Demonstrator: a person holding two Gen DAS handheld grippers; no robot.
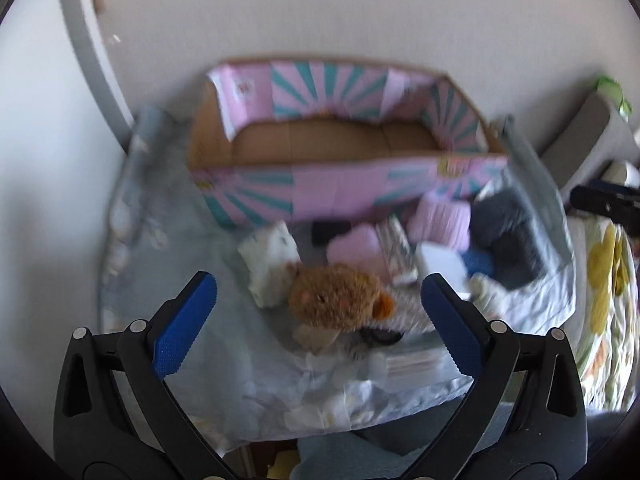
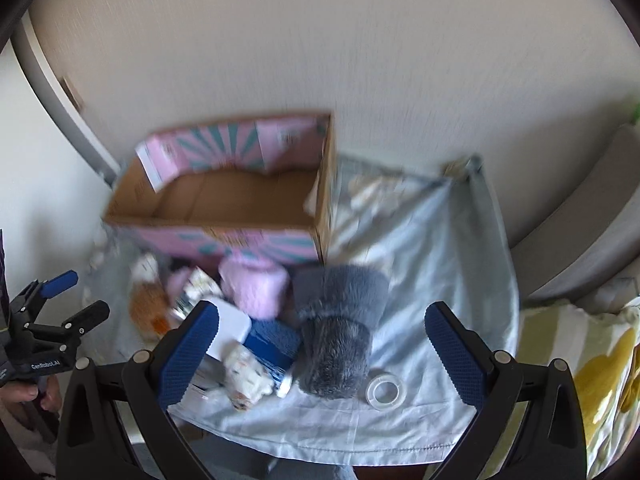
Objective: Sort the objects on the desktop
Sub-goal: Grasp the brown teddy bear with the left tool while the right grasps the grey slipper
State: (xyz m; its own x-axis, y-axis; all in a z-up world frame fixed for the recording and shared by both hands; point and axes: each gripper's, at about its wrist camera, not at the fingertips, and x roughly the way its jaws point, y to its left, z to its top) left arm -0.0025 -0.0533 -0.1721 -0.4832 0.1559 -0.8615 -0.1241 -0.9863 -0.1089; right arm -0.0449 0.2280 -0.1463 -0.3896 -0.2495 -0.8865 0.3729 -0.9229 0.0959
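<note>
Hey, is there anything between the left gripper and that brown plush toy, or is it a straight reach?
Nothing visible blocks it. The left gripper is open, and the brown plush toy lies on top of the pile, framed between the fingers. A white patterned bundle sits against its left side, so closing there might catch that too.

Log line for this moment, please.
left gripper: open, above brown plush toy | right gripper: open, above grey fuzzy item | cardboard box: empty

Cluttered pale-blue sheet (image 2: 420,248) (bears box (image 2: 224,204)).
</note>
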